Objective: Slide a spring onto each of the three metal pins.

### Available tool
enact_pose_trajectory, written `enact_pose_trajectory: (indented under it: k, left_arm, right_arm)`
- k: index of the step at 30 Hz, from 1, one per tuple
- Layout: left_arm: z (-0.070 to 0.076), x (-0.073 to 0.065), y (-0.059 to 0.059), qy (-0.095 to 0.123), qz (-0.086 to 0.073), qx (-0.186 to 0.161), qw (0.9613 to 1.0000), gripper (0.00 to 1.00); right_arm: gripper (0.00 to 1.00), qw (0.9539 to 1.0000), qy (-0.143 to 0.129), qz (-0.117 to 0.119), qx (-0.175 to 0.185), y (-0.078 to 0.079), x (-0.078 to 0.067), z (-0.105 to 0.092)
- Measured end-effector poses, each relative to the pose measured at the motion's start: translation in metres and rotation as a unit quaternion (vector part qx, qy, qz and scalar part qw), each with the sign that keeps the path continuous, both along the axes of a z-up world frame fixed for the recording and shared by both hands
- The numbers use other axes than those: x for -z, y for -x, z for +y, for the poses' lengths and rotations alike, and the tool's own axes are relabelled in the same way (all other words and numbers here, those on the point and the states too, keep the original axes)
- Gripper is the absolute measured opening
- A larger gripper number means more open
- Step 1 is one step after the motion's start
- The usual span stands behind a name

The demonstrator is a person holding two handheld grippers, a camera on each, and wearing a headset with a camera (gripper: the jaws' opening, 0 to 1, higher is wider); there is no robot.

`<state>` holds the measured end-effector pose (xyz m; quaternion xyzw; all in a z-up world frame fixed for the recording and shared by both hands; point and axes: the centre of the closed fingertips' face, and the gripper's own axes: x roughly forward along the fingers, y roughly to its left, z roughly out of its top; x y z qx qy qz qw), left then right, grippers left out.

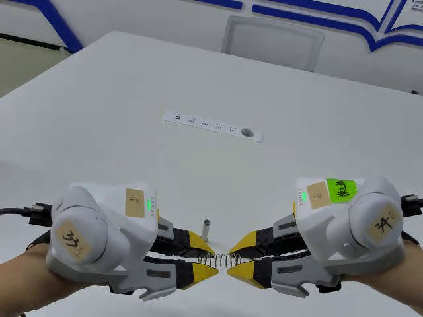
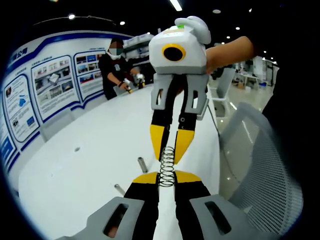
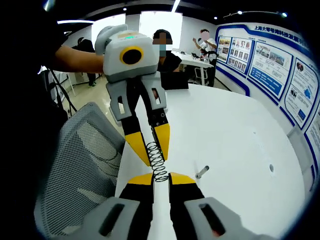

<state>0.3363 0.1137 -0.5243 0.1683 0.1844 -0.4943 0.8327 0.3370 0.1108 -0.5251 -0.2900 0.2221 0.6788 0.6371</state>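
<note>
White table [image 1: 119, 86], chair [image 1: 271, 39] at its far edge; left gripper [image 1: 211, 262] and right gripper [image 1: 232, 262] each clench 1 end of the spring [image 1: 222, 259].

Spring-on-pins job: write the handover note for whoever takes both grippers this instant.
Left gripper: shut on one end of the small coiled steel spring.
Right gripper: shut on its other end, spring spanning the gap above the white table.
Pins: a short metal pin stands upright just beyond the spring; the left gripper view shows a second pin. Both bare.
Done: no spring seated on these.
Left: probably free one end, slide the spring on, then the rest.
</note>
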Motion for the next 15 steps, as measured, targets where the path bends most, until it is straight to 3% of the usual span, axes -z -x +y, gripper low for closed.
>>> enact_pose_trajectory:
  k: [8,15]
  left_arm:
    - [-0.001,-0.001,-0.001,0.007,0.004,0.001,1.0000,0.10]
    - [-0.001,0.001,0.001,0.006,0.006,0.006,0.9999,0.10]
  right_arm:
    - [0.11,0.9995,-0.024,0.018,0.001,0.001,-0.011,0.000]
    - [0.11,0.9974,-0.062,0.035,-0.011,0.009,-0.028,0.007]
